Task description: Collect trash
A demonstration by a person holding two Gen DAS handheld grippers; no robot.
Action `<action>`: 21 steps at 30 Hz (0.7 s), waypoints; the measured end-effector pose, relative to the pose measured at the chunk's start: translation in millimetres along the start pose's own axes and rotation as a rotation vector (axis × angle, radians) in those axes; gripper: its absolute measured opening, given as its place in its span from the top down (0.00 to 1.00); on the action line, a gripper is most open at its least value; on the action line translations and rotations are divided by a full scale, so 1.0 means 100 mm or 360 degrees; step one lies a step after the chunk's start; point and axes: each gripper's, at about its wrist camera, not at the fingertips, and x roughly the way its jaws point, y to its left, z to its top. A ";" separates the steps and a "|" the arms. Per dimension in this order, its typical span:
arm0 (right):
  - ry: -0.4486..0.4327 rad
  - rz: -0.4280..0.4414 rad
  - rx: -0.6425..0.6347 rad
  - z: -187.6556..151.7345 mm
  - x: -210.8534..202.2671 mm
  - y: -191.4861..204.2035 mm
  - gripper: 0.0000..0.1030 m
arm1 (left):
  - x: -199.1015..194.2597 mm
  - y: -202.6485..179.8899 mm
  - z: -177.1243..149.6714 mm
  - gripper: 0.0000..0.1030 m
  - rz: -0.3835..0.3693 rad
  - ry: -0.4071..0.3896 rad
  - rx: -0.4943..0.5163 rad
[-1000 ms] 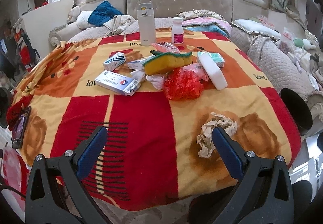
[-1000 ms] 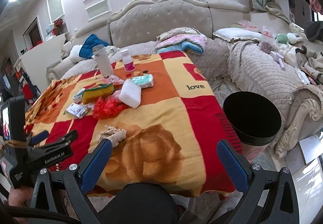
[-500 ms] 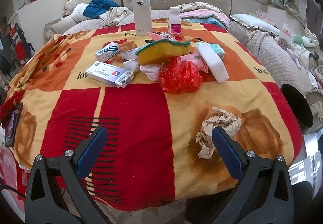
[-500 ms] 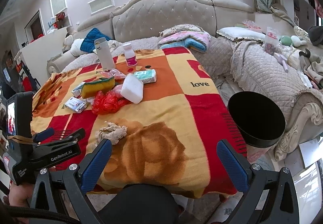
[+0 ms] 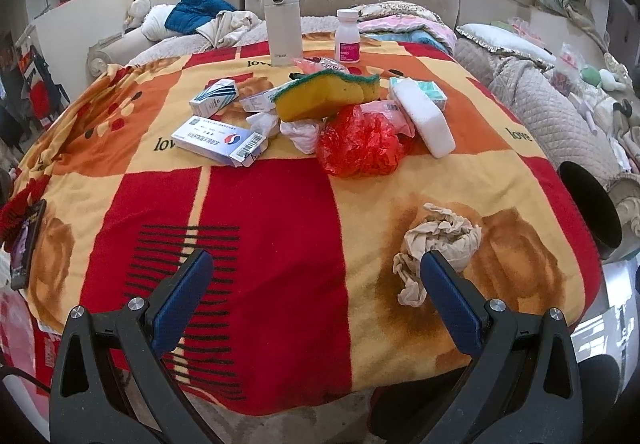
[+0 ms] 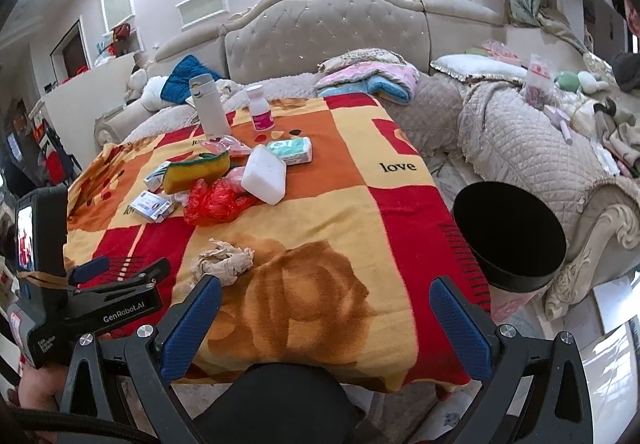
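Sofas piled with bedding ring a table draped in a red, orange and yellow blanket, and the nearest bit of rubbish on it is a crumpled beige paper wad, lying alone on the brown flower print near the front edge. The left gripper hovers low over that edge with its jaws spread wide and empty; the wad sits just beside its right-hand finger, not between the two. The right gripper is likewise spread wide and holding nothing, off to the side, with the black bin standing on the floor by the table's corner.

What worries me is the aim. If the left one closes where it is, I'd expect it to pinch blanket rather than paper, or only catch the loose tail of the wad (which looks flimsy enough to tear or slip). A snagged blanket could drag the far heap: the red plastic bag, yellow sponge, boxes, and the tall flask, which looks easy to topple.
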 end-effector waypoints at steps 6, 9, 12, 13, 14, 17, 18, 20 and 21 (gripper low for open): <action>-0.0019 0.0014 -0.0021 0.00 -0.06 0.01 0.00 | -0.03 0.00 0.00 0.00 0.0002 -0.0003 -0.0001; -0.0028 0.0025 -0.0011 0.00 -0.08 0.00 0.00 | -0.08 0.00 0.01 0.00 0.0001 -0.0014 0.0004; -0.0040 0.0029 -0.0007 -0.01 -0.12 0.01 0.00 | -0.16 -0.01 0.02 0.00 0.0001 -0.0032 0.0007; -0.0049 0.0029 -0.0009 0.00 -0.15 0.02 0.00 | -0.18 -0.01 0.02 0.00 0.0000 -0.0040 0.0008; -0.0056 0.0030 -0.0011 -0.01 -0.17 0.02 0.00 | -0.22 -0.01 0.01 0.00 -0.0002 -0.0051 0.0008; -0.0102 0.0030 -0.0017 0.00 -0.31 0.05 0.00 | -0.35 -0.01 0.01 0.00 -0.0007 -0.0084 0.0007; -0.0112 0.0030 -0.0020 0.00 -0.34 0.06 0.00 | -0.40 0.00 0.01 0.00 -0.0011 -0.0097 0.0006; -0.0140 0.0031 -0.0027 0.01 -0.42 0.08 0.00 | -0.49 0.00 0.00 0.00 -0.0014 -0.0122 0.0009; -0.0153 0.0036 -0.0030 0.02 -0.46 0.10 0.00 | -0.52 0.01 0.00 0.00 -0.0012 -0.0132 0.0012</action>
